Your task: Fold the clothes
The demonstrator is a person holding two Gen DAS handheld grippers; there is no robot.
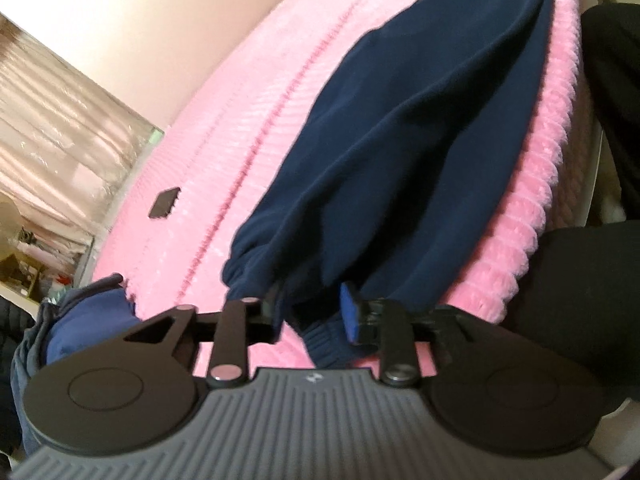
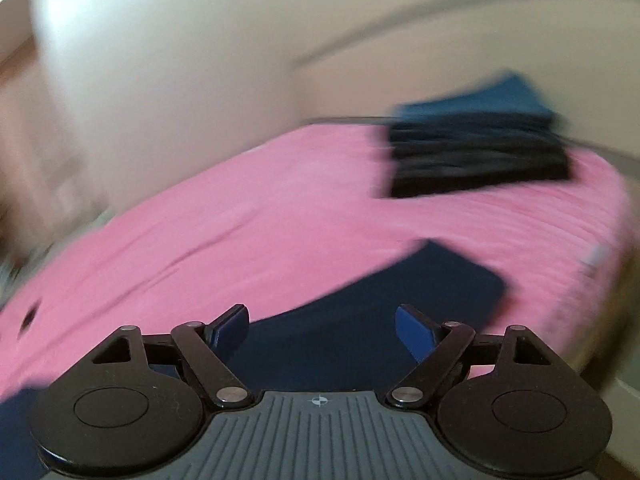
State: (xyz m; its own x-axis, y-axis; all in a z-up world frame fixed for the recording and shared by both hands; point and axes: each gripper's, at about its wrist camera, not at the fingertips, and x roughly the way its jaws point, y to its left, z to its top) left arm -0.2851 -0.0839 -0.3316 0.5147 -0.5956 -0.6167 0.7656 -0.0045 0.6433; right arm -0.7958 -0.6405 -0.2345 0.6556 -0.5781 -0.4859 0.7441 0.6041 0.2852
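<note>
Navy trousers (image 1: 420, 152) beneath parted left gripper (image 1: 310, 316)

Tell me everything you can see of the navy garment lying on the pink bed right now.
The navy garment looks like soft fleece trousers, laid out lengthwise near the edge of the pink bed cover. Two legs lie side by side, each ending in a gathered ribbed cuff at the near end. The cloth is gently rumpled, not yet folded. The left tongs stand slightly apart at the cuffs, pads apparently not pressing. The right wrist view, blurred, shows its far end flat and squared off.
</note>
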